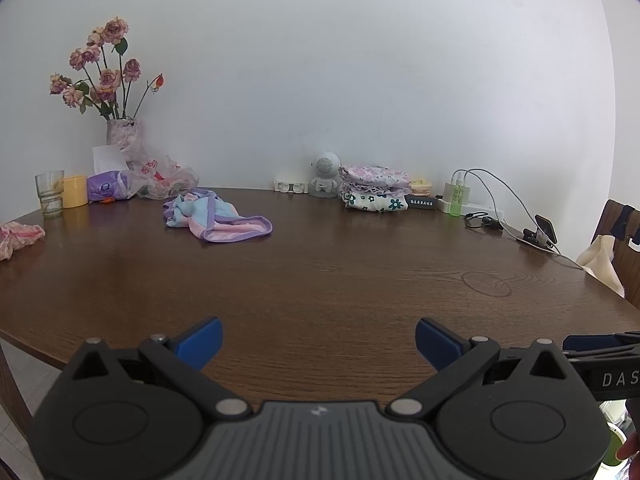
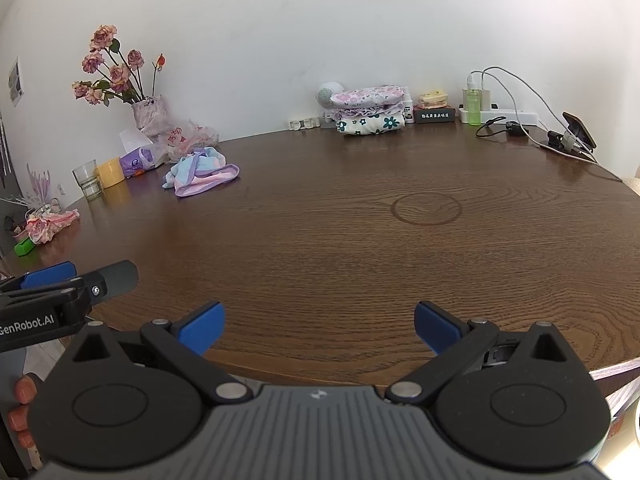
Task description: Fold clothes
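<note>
We hold our left tongs and our right tongs side by side over the near edge of the brown wooden tabletop. Both tongs are wide apart and hold nothing.

The crumpled pink, blue and purple garment lies far from us, toward the back left. The bare wood between us and it has nothing in the way. A second pink garment lies at the far left edge. A pile of folded flowery clothes sits by the back wall.

Lots of other things stand along the wall. A vase of pink roses is in the left corner, with a plastic bag, a purple tissue pack, a yellow cup and a drinking glass near it. A little white robot toy stands just left of the folded pile. On the right we see a power strip with cables, a green spray bottle and a phone on a clip stand.
</note>
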Tool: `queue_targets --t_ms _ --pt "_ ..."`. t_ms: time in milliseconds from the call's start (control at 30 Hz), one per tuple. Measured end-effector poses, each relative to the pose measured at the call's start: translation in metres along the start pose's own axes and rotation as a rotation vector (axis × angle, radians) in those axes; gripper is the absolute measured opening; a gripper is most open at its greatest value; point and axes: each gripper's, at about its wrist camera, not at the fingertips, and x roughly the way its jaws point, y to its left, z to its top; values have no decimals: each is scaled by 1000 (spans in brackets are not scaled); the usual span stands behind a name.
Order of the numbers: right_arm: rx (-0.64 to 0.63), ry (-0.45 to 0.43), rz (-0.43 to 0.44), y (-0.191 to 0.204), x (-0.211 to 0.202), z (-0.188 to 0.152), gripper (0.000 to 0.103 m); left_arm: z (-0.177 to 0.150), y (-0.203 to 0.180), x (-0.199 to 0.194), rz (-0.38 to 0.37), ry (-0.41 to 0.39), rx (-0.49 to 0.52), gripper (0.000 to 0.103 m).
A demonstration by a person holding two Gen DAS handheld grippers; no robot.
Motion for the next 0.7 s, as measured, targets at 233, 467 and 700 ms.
queue_targets --t_ms 233,467,700 --pt "-3 1 -5 0 1 1 103 1 0 1 -1 0 3 103" --pt "-2 8 -4 -1 3 0 103 1 0 1 -3 -2 2 103" --pt "-1 13 -1 -1 4 -1 103 1 -1 0 0 -14 9 103"
